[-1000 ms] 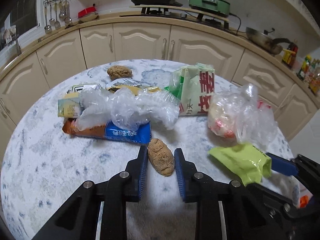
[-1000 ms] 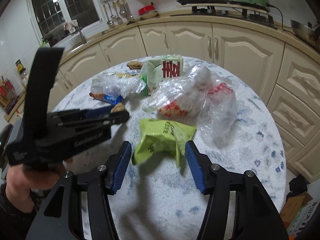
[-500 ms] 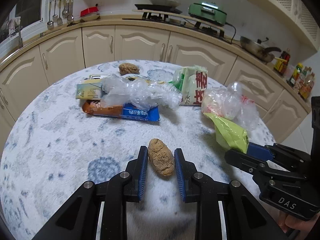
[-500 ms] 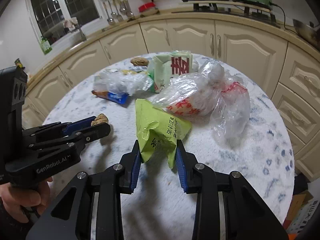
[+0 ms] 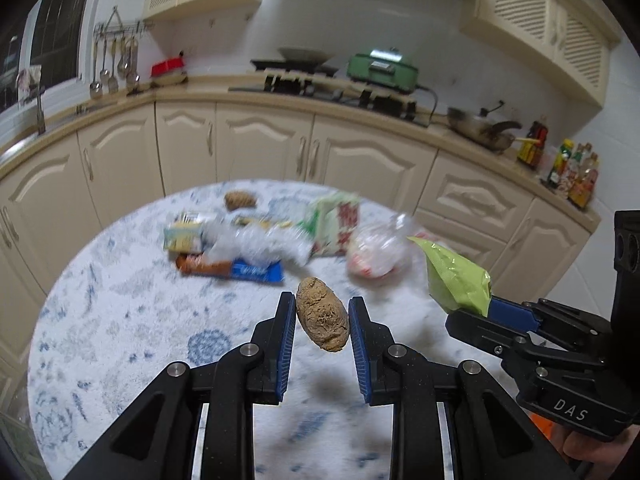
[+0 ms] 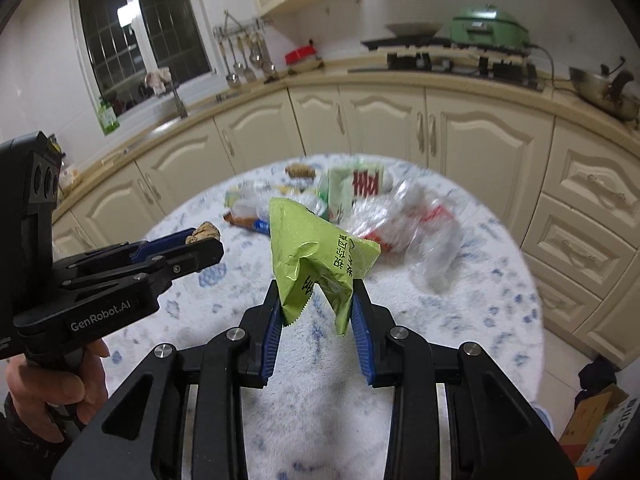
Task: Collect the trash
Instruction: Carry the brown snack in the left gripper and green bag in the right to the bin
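My left gripper (image 5: 322,304) is shut on a rough brown lump (image 5: 322,320) and holds it clear above the round table (image 5: 120,320). My right gripper (image 6: 316,292) is shut on a crumpled light-green wrapper (image 6: 312,240), whose upper part sticks up above the pads. Both grippers hang side by side over the near half of the table. In the left wrist view the right gripper (image 5: 480,312) shows at the right with the green wrapper (image 5: 456,280). In the right wrist view the left gripper (image 6: 200,240) shows at the left with the lump (image 6: 206,232).
More litter lies across the far half of the table: a clear plastic bag (image 5: 256,244), a blue and orange wrapper (image 5: 232,270), a green and red packet (image 5: 336,224), a bag with red print (image 5: 376,256), another brown lump (image 5: 239,200). Cream cabinets (image 5: 260,148) curve behind. A cardboard box (image 6: 596,412) sits on the floor.
The right jaws closed on the green wrapper and lifted it off the table. The left gripper rose and drew back from the litter pile with the brown lump in it.
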Demonstrator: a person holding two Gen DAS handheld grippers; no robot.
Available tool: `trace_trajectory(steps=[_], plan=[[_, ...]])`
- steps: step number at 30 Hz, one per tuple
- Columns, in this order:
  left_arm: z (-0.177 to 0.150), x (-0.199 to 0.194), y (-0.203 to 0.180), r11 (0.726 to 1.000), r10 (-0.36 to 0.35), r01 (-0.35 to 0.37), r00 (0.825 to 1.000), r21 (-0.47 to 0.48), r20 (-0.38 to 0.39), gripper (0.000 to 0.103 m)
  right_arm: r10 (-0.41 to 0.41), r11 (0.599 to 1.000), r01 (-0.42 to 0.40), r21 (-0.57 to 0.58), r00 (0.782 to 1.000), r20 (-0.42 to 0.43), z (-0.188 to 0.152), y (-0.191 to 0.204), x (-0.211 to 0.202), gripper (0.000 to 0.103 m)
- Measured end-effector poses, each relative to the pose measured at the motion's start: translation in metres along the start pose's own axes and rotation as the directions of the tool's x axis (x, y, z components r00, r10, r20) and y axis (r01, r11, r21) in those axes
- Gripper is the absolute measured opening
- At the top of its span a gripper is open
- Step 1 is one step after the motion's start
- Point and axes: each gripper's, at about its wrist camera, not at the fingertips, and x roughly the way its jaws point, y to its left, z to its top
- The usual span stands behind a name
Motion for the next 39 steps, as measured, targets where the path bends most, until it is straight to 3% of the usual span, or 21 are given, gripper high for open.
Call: trace_trajectory(steps=[11,21,30,35,39], plan=[[0.013,-0.046,-0.074,0.991,-0.087,0.075,0.99,0.115,0.108,0.023,-0.079,0.996,0.071,0.053,0.983,0.168,0.006,-0.031,-0.089,0.033],[0.022,-0.032,-0.154,0.956,-0.23,0.203,0.967,0.213,0.113,0.023,-0.232,0.969,0.206,0.133,0.948,0.22,-0.015,-0.089,-0.158,0.033],[0.014,0.046,-0.248,0.89,-0.374,0.374,0.926,0.262,-0.051,0.023,-0.388,0.903,0.336,0.267,0.906,0.171,-0.064,-0.166,-0.206,0.033],[0.0,0.102,-0.293,0.866,-0.399,0.431,0.901,0.253,-0.169,0.023,-0.443,0.85,0.384,0.361,0.891,0.096,-0.105,-0.22,-0.214,0.033],[-0.014,0.146,-0.323,0.86,-0.386,0.444,0.889,0.253,-0.247,0.023,-0.45,0.816,0.395,0.422,0.892,0.034,-0.139,-0.261,-0.205,0.033]])
